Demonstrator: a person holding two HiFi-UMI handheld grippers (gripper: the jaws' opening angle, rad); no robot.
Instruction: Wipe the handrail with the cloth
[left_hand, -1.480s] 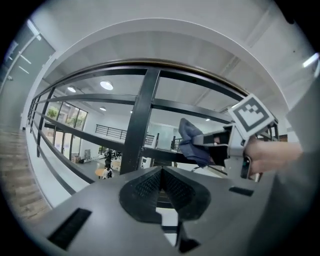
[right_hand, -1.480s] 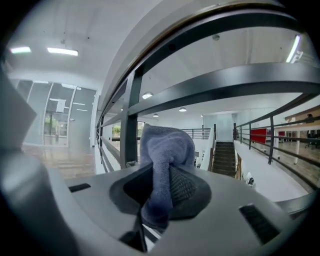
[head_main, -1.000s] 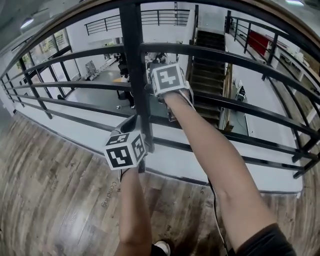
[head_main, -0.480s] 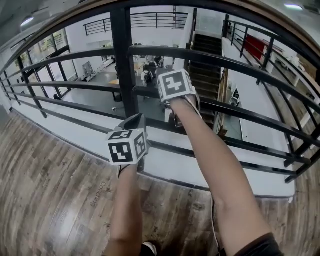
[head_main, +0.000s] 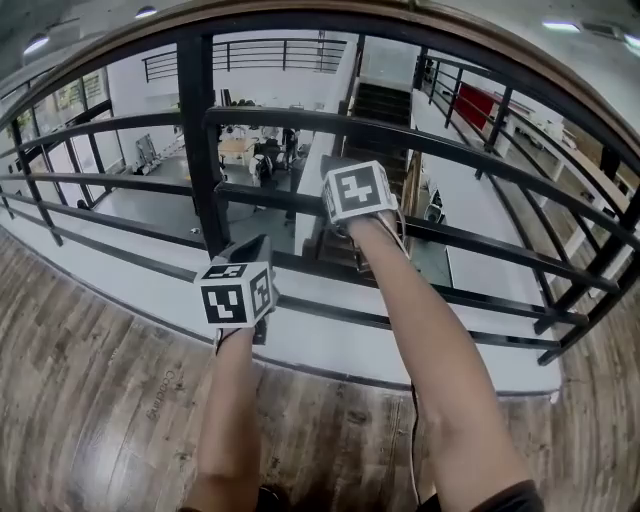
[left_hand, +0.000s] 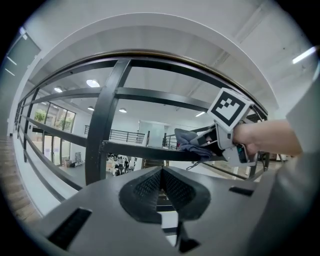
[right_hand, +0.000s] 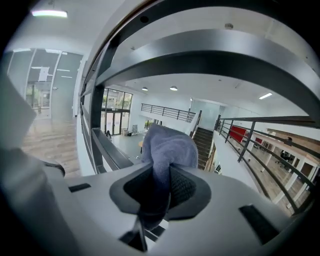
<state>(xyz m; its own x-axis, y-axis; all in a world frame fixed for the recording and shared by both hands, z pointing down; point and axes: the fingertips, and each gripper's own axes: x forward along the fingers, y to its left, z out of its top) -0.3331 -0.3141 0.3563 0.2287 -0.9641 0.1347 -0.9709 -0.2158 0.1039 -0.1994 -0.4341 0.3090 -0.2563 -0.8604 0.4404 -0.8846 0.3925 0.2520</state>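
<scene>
In the head view, the right tongs were up at a middle bar of the black handrail. The left tongs hung lower, to their left, close to the upright post. The marker cube hid the cloth here.

In the left gripper view, the left tongs were clenched on nothing. Ahead and up to their right, the blue-grey cloth lay against the bar, held there by the right tongs.

In the right gripper view, the right tongs were grasping the cloth by a narrow fold only. Most of it bunched loose beyond the tips, and the bar ran just to their left.

That thin pinch looked like the weak spot. Drag along the bar, or a snag at the post, could have pulled the fold free and dropped the cloth through the railing to the lower floor.
</scene>
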